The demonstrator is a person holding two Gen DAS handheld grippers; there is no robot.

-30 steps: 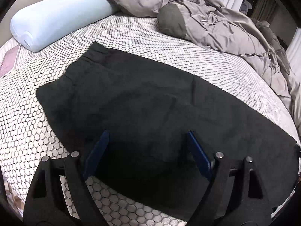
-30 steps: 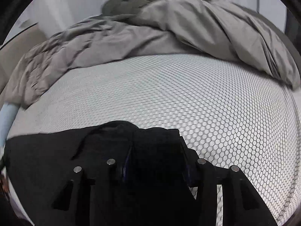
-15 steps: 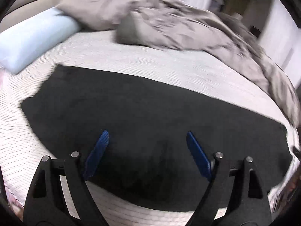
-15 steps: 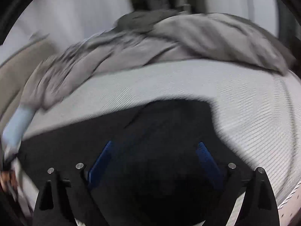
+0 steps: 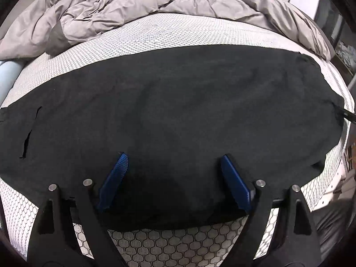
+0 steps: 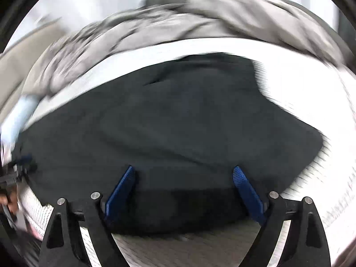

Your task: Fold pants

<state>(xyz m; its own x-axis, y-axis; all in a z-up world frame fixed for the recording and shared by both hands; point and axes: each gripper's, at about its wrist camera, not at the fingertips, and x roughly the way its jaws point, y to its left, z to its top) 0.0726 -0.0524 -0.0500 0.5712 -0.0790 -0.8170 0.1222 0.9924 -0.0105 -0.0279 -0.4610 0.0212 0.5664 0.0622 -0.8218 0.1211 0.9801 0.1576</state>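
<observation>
Black pants (image 5: 173,102) lie flat across the honeycomb-patterned bed sheet (image 5: 173,31), folded lengthwise, reaching from the left edge to the right edge of the left wrist view. My left gripper (image 5: 173,158) is open and empty, hovering over the pants' near edge. In the blurred right wrist view the pants (image 6: 169,124) fill the middle. My right gripper (image 6: 184,171) is open and empty, above their near edge. The other gripper (image 6: 13,173) shows faintly at the far left of that view.
A crumpled grey duvet (image 5: 138,2) is heaped along the far side of the bed. A light blue bolster pillow (image 5: 7,75) lies at the far left. The bed's right edge (image 5: 342,146) drops off beside the pants' end.
My right gripper let go of the pants' end, opened and pulled back. My left gripper swung right along the pants, still open. The pants now lie flat.
</observation>
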